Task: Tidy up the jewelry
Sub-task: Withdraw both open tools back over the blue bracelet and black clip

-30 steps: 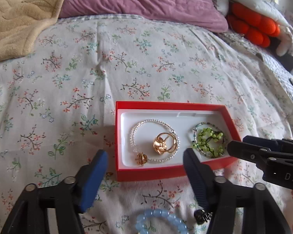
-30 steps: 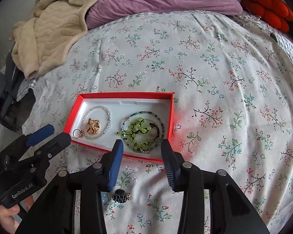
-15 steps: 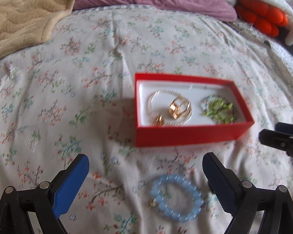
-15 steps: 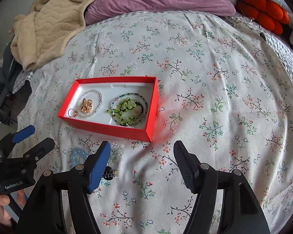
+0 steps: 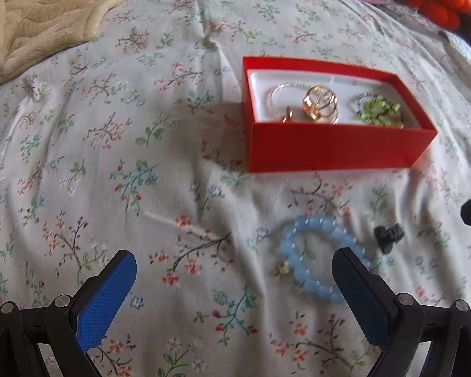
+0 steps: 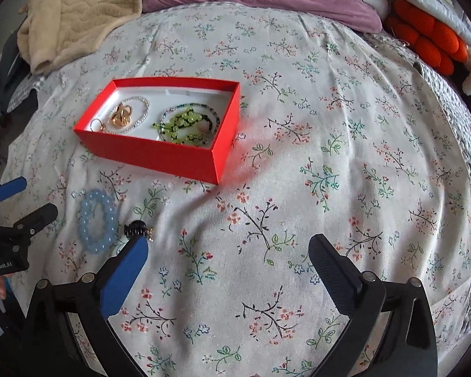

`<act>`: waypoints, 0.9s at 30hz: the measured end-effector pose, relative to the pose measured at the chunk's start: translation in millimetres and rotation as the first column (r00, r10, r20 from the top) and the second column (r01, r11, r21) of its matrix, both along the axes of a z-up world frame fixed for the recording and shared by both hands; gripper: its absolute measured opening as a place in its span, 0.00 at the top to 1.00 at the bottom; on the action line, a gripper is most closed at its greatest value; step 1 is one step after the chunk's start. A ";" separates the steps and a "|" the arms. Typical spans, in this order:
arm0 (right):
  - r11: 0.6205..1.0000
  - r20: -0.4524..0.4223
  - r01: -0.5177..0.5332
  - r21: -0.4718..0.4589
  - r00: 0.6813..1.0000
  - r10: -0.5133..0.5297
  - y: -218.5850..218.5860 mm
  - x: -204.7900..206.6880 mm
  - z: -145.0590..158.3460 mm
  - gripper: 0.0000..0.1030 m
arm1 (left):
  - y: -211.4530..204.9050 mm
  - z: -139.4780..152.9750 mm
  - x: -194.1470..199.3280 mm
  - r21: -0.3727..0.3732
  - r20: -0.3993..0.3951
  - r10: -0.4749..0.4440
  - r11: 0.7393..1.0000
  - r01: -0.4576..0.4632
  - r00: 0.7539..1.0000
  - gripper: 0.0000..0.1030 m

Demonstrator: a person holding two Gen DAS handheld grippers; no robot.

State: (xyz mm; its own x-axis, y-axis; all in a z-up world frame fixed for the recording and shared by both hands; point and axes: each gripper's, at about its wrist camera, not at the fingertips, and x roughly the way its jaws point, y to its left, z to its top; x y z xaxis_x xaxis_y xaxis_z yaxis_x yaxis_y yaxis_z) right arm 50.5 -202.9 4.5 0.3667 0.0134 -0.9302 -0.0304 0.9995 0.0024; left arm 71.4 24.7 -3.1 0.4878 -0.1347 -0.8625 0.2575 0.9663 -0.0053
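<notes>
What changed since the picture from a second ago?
Both grippers, left and right, pulled back from the red box while their fingers were opening; nothing sits between them. The box, blue bracelet and black clip stayed put.

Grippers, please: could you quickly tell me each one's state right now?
Left gripper: open, holding nothing, jaws just opening.
Right gripper: open, holding nothing, jaws just opening.
</notes>
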 end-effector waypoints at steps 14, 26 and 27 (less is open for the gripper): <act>0.991 -0.135 -0.089 -0.095 0.988 0.075 6.5 -17.5 -56.1 0.00 | -5.1 -47.4 -21.6 0.079 -0.066 -0.051 0.995 0.056 0.996 0.01; 0.987 -0.061 -0.126 -0.101 0.991 0.120 5.6 -30.0 -66.8 0.00 | -5.2 -51.5 -31.1 0.068 0.028 -0.034 0.997 0.032 0.999 0.00; 0.987 -0.054 -0.126 -0.100 0.991 0.121 5.1 -33.3 -67.5 0.00 | -4.9 -51.8 -30.6 0.066 0.033 -0.032 0.997 0.030 0.999 0.00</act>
State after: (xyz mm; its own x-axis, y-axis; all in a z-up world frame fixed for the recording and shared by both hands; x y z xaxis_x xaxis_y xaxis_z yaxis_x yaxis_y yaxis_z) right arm 17.2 -197.8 -63.0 0.3234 -0.0406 -0.9454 -0.1563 0.9831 -0.0956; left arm 40.8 19.8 -54.9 0.5135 -0.0935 -0.8530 0.2861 0.9558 0.0675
